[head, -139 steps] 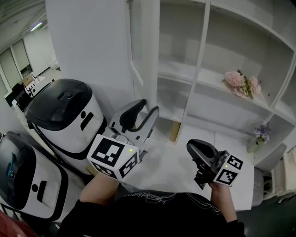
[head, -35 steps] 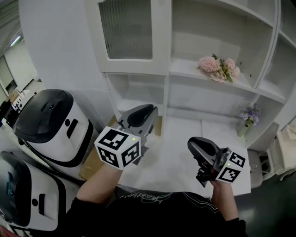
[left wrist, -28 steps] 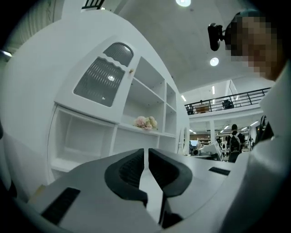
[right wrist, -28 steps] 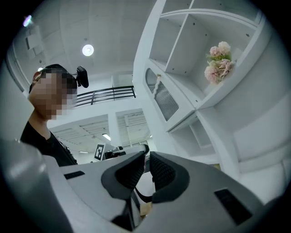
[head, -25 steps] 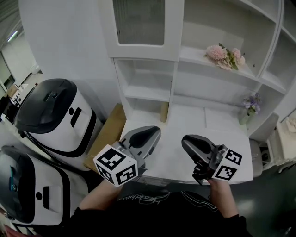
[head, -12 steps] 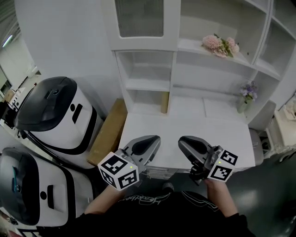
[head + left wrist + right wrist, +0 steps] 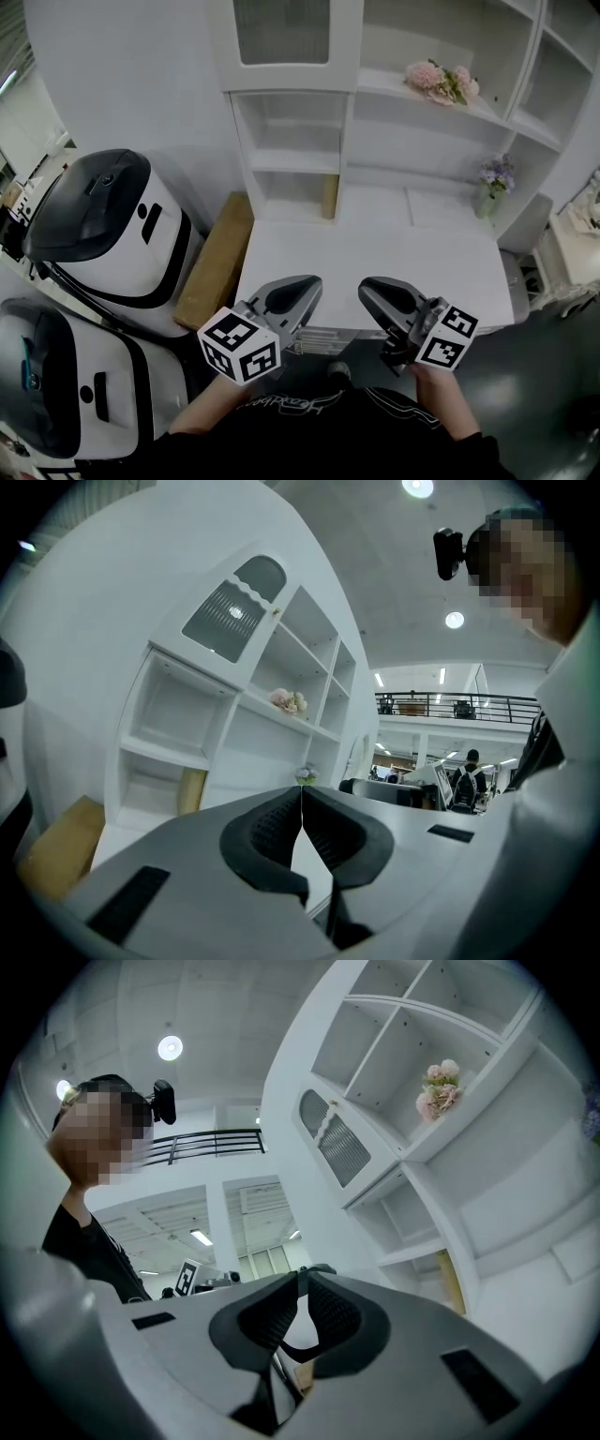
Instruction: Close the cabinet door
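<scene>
One white cabinet door (image 7: pixel 286 42), ribbed glass pane (image 7: pixel 230 609), rounded top.

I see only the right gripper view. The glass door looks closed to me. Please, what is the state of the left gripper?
Observer: The left gripper is shut, with nothing between its jaws.
Operator: Where are the two grippers?
Observer: In the head view, the left gripper and the right gripper hang side by side over the near edge of the white desk, away from the cabinet door.
Operator: What is left of the desk?
Observer: A white machine with a black lid.
</scene>
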